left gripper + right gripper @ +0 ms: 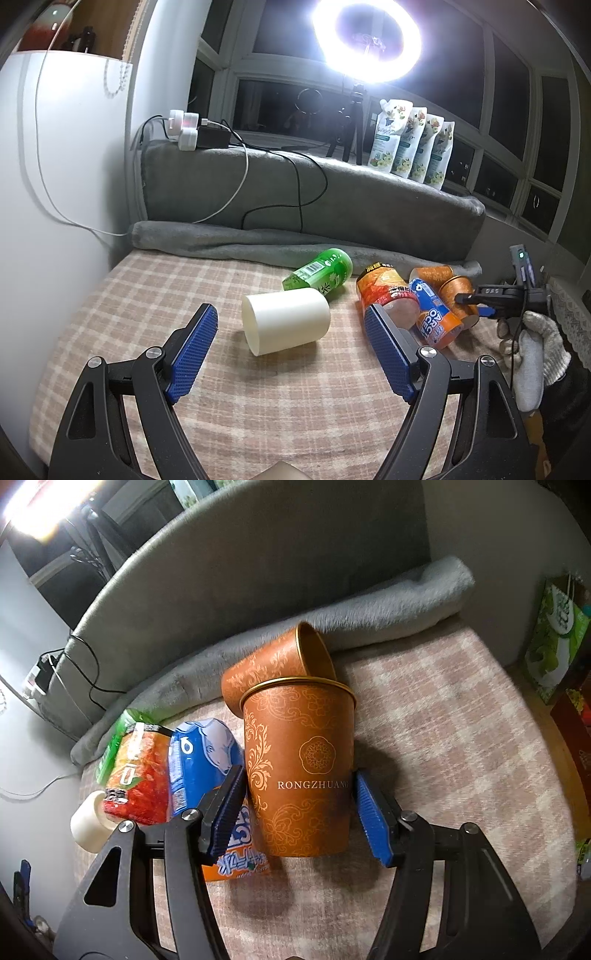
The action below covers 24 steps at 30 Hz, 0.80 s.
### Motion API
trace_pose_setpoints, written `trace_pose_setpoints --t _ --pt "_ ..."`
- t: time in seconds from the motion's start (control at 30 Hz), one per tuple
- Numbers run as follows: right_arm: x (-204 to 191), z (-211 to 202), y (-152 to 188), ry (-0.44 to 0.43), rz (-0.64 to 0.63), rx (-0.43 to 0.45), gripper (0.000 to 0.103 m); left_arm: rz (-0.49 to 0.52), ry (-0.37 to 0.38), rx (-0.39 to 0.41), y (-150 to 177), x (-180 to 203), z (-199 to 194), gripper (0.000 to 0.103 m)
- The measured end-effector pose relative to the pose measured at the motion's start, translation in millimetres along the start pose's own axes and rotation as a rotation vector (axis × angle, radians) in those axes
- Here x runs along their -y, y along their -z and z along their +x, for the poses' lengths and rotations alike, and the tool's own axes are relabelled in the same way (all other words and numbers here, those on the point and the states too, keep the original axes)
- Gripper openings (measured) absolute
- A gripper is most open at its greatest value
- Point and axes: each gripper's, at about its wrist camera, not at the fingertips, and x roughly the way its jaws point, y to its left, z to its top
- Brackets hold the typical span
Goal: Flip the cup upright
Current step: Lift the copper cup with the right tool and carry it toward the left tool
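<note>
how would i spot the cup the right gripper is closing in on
On the checked cloth, before the grey blanket roll, two orange cups touch. It's the nearer cup between the right gripper fingers, the only one printed RONGZHUANG.

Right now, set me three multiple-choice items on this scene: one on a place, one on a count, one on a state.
1. Where does the white cup lie?
A. On the windowsill
B. On the checked cloth, ahead of the left gripper
C. Inside the green cup

2. How many pouches stand in the row by the window?
A. Two
B. Four
C. Six

3. How does the brown cup marked RONGZHUANG stand between the fingers of the right gripper?
A. Upright, rim up
B. On its side
C. Crushed flat

Key: 1 B, it lies on its side between the open fingers' line; 2 B, four show; 3 A, its gold rim faces up.
</note>
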Motion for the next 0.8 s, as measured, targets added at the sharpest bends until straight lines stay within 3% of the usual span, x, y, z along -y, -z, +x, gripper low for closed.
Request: trace_pose_setpoints --t 0.3,0.6,0.8 --pt "-36 -52 22 -0.113 -0.088 0.048 0.062 -0.002 0.009 -0.020 4 1 5 0.082" --pt "-81 -50 68 -0.223 -0.161 -0.023 0.062 -0.005 0.018 -0.047 7 3 9 0.082" --pt "-104 -39 89 -0.250 -0.206 -0.092 0.062 -0.010 0.020 -0.055 10 2 9 0.082"
